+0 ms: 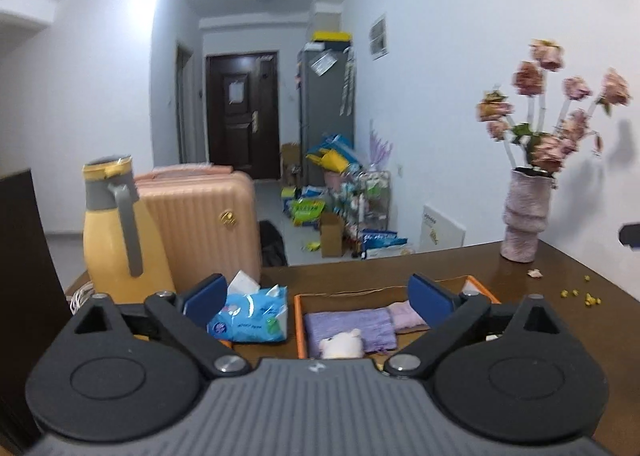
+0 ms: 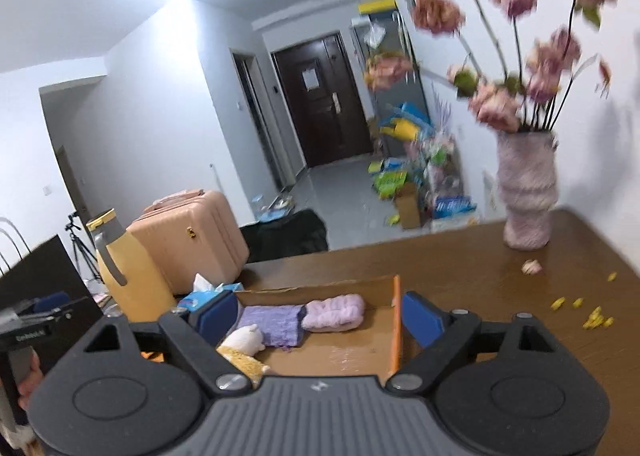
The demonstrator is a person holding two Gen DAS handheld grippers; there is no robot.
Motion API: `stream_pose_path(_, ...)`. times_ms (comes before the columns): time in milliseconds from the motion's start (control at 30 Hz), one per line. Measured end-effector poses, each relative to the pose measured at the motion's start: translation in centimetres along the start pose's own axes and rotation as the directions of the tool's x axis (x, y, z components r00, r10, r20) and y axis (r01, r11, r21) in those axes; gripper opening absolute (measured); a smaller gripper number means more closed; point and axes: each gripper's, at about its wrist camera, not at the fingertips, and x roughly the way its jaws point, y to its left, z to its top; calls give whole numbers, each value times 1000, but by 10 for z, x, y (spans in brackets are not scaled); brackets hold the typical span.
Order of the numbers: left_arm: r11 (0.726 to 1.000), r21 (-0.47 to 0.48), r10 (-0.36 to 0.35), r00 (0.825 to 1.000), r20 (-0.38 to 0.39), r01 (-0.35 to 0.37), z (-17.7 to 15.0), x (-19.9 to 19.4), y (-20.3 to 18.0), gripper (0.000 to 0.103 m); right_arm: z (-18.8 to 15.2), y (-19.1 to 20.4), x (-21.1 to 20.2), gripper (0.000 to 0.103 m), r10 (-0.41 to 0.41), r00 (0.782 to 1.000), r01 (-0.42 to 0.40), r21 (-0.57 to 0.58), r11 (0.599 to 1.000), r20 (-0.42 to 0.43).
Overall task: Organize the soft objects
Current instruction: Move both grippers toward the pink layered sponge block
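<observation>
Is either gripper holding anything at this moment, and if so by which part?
Nothing is held. The left gripper and right gripper both have open, empty jaws above the orange box.

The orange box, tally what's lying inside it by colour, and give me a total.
In the orange box:
Purple: 1, the folded purple cloth
Pink: 1, the rolled pink cloth
White and yellow: 1, the plush toy
Total: 3

Both grippers are open and hold nothing.
</observation>
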Motion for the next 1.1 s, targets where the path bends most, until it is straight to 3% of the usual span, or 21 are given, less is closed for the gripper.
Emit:
stream_pose_path(100, 1000, 27, -9, 999, 38, 8, -26, -21, -14, 103, -22, 8, -22, 91, -33, 995, 39, -71, 997, 89)
stream_pose_path(167, 999, 47, -15, 1000, 14, 15, -51, -30, -22, 103, -50, 10, -37, 91, -23, 991, 37, -102, 994, 132)
stream_pose_path(333, 990, 33, -137, 990, -32, 138, -132, -67, -48, 103, -135, 10, -65, 91, -13, 994, 24, -97, 995, 113)
stream_pose_path(467, 982, -14, -186, 978, -89, 186, -171, -82, -56, 103, -199, 6, -94, 91, -100, 987, 112, -91, 990, 126)
stream_pose_path(567, 981, -17, -196, 972, -126, 195, -172, -75, -59, 103, -216, -2, -101, 91, -98, 991, 102, -43, 994, 97)
stream_pose_path(733, 982, -8, -190, 973, -129, 191, -162, -48, -74, 103, -210, -7, -73, 91, -106, 992, 110, -62, 992, 64)
stream_pose_path(867, 981, 10, -189, 970, -156, 192, -152, -17, -88, 103, -201, -11, -23, 89, -94, 996, 94, -68, 993, -1)
stream_pose_path(1100, 982, 37, -175, 971, -165, 183, -126, 40, -102, 103, -202, 13, 71, 88, -162, 980, 129, -250, 960, -115)
